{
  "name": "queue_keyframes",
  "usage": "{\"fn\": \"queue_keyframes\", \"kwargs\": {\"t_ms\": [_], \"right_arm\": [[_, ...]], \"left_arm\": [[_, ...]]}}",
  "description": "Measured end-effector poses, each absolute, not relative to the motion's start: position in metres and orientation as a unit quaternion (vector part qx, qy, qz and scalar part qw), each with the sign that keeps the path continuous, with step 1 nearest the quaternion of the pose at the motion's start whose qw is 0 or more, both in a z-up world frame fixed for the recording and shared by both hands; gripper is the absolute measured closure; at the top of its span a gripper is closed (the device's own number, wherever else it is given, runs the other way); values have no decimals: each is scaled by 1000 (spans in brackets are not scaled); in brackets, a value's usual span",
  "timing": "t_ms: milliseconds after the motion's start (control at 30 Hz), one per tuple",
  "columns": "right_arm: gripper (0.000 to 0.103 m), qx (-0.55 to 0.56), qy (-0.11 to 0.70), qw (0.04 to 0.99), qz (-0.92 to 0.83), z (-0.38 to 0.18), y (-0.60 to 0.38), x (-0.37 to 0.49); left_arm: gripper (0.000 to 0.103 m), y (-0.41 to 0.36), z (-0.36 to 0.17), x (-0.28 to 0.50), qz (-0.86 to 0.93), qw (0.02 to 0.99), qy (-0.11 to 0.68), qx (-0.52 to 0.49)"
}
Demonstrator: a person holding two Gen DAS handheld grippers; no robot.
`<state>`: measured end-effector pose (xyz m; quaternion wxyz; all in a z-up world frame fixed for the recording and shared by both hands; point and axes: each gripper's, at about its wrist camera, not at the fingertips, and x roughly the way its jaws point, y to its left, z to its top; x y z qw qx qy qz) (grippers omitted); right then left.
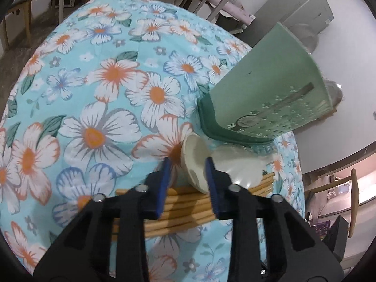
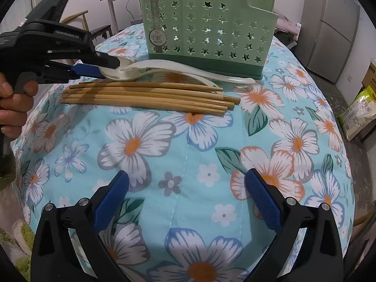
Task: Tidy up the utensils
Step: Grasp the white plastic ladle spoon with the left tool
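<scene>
Pinching a white spoon bowl, left tongs are poised for lifting toward the green caddy; right tongs are spread

White spoons lie at the foot of the upright green star-holed caddy at 12 o'clock; six bamboo chopsticks lie side by side just before them.

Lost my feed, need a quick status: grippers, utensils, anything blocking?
Left gripper clamped on white spoon bowl. Right gripper open, empty. Chopsticks loose beside green caddy. Nothing blocking.
</scene>
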<state>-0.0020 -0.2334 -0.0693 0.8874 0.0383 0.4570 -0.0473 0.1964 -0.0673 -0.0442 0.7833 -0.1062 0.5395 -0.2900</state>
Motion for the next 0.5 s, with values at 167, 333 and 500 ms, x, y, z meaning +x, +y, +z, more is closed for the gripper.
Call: {"fn": "queue_keyframes", "kwargs": {"t_ms": [167, 333, 500], "right_arm": [[6, 38, 455, 888, -47, -69, -234, -2], [6, 37, 453, 889, -48, -70, -233, -3], [6, 37, 452, 890, -49, -70, -232, -4]], "left_arm": [[99, -65, -43, 198, -285, 783, 537, -128], [99, -58, -24, 190, -297, 795, 511, -140], [100, -48, -10, 174, -311, 793, 498, -160]]}}
